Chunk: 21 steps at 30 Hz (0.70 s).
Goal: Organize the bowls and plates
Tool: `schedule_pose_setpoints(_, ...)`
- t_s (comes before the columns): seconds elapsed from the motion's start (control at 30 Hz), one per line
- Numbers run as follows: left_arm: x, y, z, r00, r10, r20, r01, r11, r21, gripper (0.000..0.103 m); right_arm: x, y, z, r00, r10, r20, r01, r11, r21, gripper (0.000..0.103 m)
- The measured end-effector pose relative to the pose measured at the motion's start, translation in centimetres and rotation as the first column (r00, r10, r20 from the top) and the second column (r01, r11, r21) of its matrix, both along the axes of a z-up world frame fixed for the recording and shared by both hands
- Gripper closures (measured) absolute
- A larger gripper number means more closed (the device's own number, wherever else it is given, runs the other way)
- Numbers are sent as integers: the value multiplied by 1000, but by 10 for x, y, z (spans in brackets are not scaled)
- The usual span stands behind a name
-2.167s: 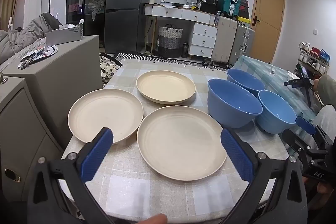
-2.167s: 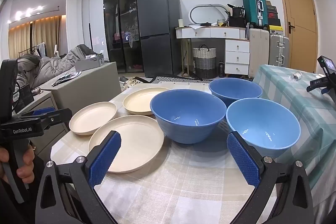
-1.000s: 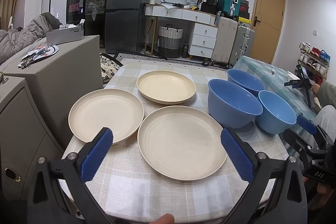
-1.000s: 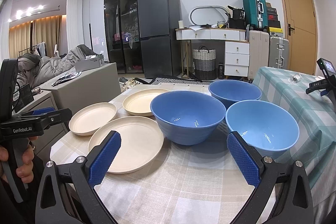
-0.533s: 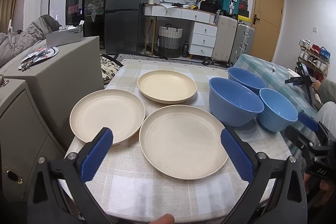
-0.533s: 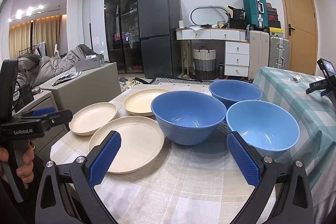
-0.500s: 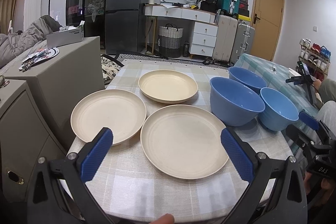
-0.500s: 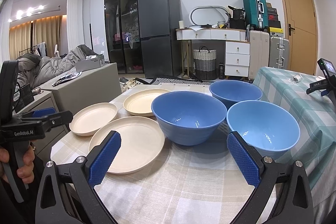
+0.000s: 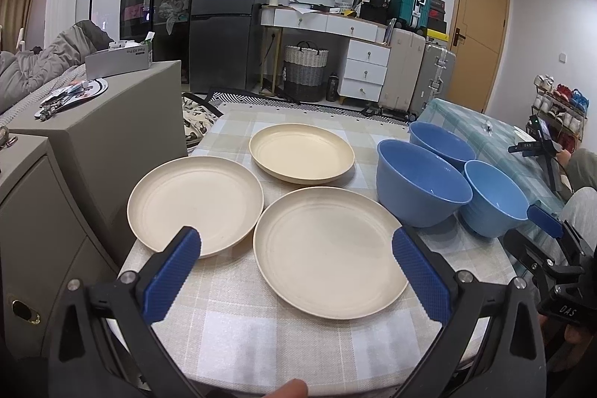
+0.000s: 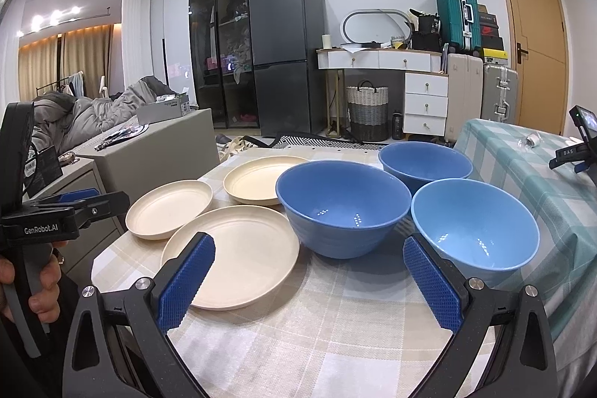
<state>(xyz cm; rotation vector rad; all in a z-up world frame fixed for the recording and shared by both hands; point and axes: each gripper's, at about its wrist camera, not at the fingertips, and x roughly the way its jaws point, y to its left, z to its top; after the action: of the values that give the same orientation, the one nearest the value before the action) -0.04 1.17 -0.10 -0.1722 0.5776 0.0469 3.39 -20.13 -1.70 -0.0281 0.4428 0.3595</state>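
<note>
While both tongs hover at the near edge of the table [image 9: 238,331], neither holds anything: the left tongs [image 9: 296,269] stand with jaws spread wide, and the right tongs [image 10: 308,280] likewise gape empty. Directly ahead of the left tongs, between its blue pads, lies the nearest plate [image 9: 330,250], flat on the checked cloth; a second plate [image 9: 194,204] sits just ahead of the left pad, and a third plate [image 9: 301,157] lies farther ahead, beyond both. Ahead of the right tongs stand three bowls, upright: a dark blue bowl [image 10: 343,211] straight ahead between the pads, a lighter bowl [image 10: 475,224] just beyond the right pad, and a further bowl [image 10: 425,165] behind those two. Judged from this layout, nothing is stacked yet. The left tongs are nearer the plates, the right nearer the bowls. Plates and bowls are round, so no long axis constrains the approach; a rim grip from the near side appears suitable.
</note>
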Motion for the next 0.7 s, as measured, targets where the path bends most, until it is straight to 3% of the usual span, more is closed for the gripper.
schedule_pose_setpoints(0.7,3,2,2,1000,1,-9,-1,1000,-5,0,6,0,4,1000,5,-9,-5,1000,25,0)
